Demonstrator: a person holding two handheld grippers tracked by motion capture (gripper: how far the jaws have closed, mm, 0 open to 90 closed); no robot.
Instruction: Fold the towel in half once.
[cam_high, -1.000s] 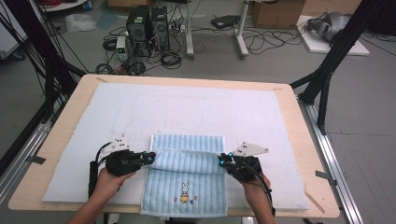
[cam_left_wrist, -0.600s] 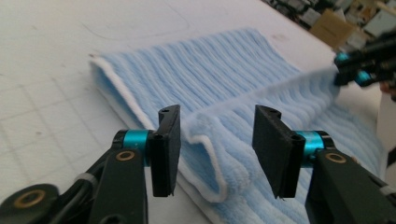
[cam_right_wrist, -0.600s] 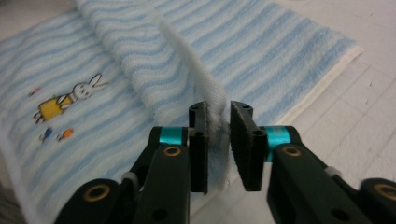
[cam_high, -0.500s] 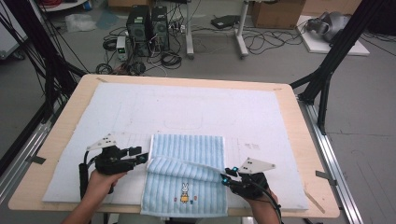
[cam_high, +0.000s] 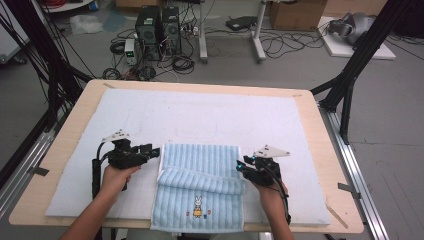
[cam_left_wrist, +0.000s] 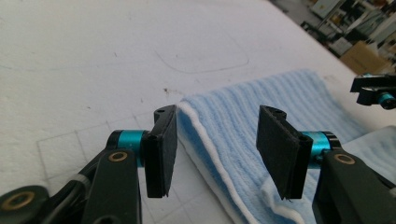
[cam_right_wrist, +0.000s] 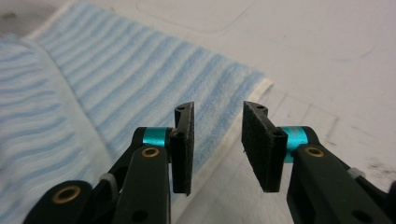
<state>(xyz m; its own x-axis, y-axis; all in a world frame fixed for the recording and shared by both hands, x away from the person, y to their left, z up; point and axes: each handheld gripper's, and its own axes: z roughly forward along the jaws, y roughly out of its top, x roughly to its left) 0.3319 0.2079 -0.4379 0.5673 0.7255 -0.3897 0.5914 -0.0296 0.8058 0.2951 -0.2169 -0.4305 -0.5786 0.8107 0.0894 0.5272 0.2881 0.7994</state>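
Jaws of both the left gripper (cam_high: 154, 150) and right gripper (cam_high: 241, 166) stand apart, empty, flanking a striped blue towel (cam_high: 200, 187) whose long axis runs toward the person.

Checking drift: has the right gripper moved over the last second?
Yes. The right gripper went toward the table's near edge, then came back to the towel's right edge, roughly where it started.
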